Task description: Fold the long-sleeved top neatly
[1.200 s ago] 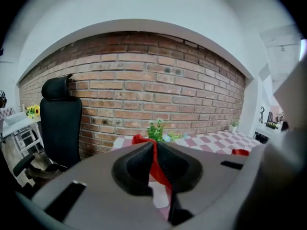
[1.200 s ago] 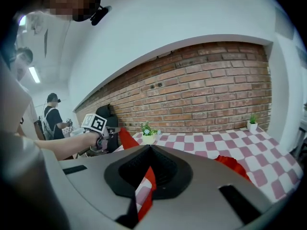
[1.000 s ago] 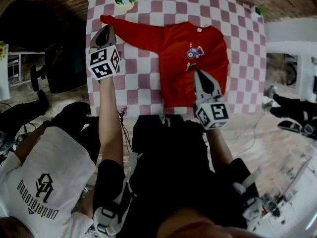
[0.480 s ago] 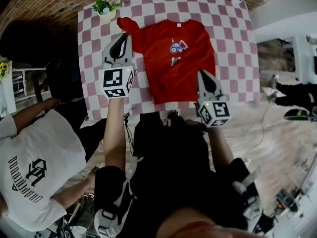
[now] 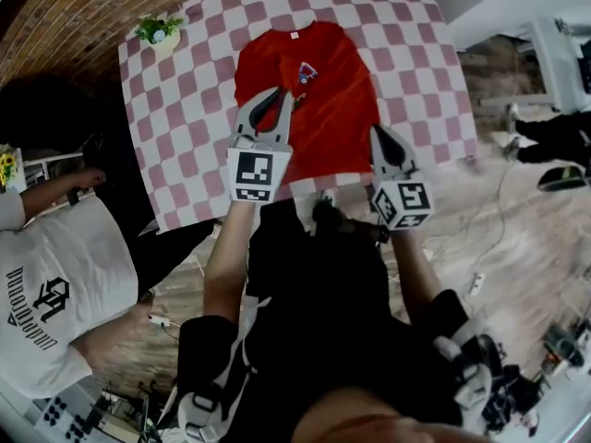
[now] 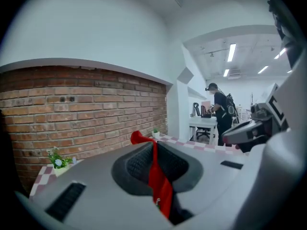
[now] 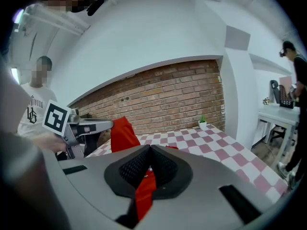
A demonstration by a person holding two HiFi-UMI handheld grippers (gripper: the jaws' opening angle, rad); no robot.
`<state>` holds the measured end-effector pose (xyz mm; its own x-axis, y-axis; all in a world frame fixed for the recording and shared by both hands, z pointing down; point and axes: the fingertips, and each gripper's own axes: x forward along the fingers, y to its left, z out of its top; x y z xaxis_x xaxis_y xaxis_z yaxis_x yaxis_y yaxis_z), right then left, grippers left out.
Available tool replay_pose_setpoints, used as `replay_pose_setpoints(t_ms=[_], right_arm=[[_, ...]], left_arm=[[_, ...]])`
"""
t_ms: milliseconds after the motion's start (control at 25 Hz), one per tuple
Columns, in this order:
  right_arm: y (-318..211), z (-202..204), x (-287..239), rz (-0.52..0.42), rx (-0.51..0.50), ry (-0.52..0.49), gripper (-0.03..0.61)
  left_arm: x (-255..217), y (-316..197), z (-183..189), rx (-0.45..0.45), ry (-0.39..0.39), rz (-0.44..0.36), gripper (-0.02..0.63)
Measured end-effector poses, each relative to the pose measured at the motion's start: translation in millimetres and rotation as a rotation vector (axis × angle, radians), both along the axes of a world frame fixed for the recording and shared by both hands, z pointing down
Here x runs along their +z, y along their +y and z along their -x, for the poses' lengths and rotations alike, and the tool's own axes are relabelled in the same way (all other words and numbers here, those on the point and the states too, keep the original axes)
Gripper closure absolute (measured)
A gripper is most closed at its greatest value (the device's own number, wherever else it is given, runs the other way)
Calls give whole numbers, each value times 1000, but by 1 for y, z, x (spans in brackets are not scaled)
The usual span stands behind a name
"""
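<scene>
The red long-sleeved top lies on the pink-checked table, collar toward the brick wall. My left gripper hovers over the top's left half, shut on a strip of red sleeve fabric that runs up between its pads. My right gripper is at the top's lower right edge, shut on red cloth that hangs down from its jaws. The right gripper view also shows the left gripper off to the left, a raised fold of red fabric beside it.
A small potted plant stands at the table's far left corner. A person in a white T-shirt crouches left of the table. Cables lie on the wooden floor to the right. Another person stands at a white desk beyond.
My left gripper has swung from the table's left side rightward over the top, bringing the outstretched sleeve with it. The right gripper stays at the lower right edge.
</scene>
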<state>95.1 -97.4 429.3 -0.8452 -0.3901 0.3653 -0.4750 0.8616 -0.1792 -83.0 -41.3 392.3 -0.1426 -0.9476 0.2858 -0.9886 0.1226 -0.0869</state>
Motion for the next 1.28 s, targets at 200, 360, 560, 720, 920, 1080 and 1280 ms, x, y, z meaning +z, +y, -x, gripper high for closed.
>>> replay_pose_setpoints(t_ms=[200, 360, 560, 720, 920, 1080, 1280], right_arm=[[-5, -34, 10, 13, 29, 7, 571], [-8, -57, 22, 27, 57, 15, 571], [-11, -80, 33, 40, 68, 19, 571], [-12, -95, 44, 54, 86, 23, 571], [-10, -111, 50, 62, 83, 33, 571], [-12, -123, 56, 73, 105, 36, 571], [-10, -130, 60, 81, 99, 47, 571]], left_arm=[[32, -14, -57, 71, 22, 40, 586], [76, -23, -95, 108, 47, 101, 586], [134, -30, -137, 144, 66, 184, 586], [175, -34, -172, 197, 81, 240, 586], [221, -34, -202, 228, 100, 301, 584], [244, -32, -213, 239, 122, 346, 584], [269, -25, -228, 272, 167, 400, 583]])
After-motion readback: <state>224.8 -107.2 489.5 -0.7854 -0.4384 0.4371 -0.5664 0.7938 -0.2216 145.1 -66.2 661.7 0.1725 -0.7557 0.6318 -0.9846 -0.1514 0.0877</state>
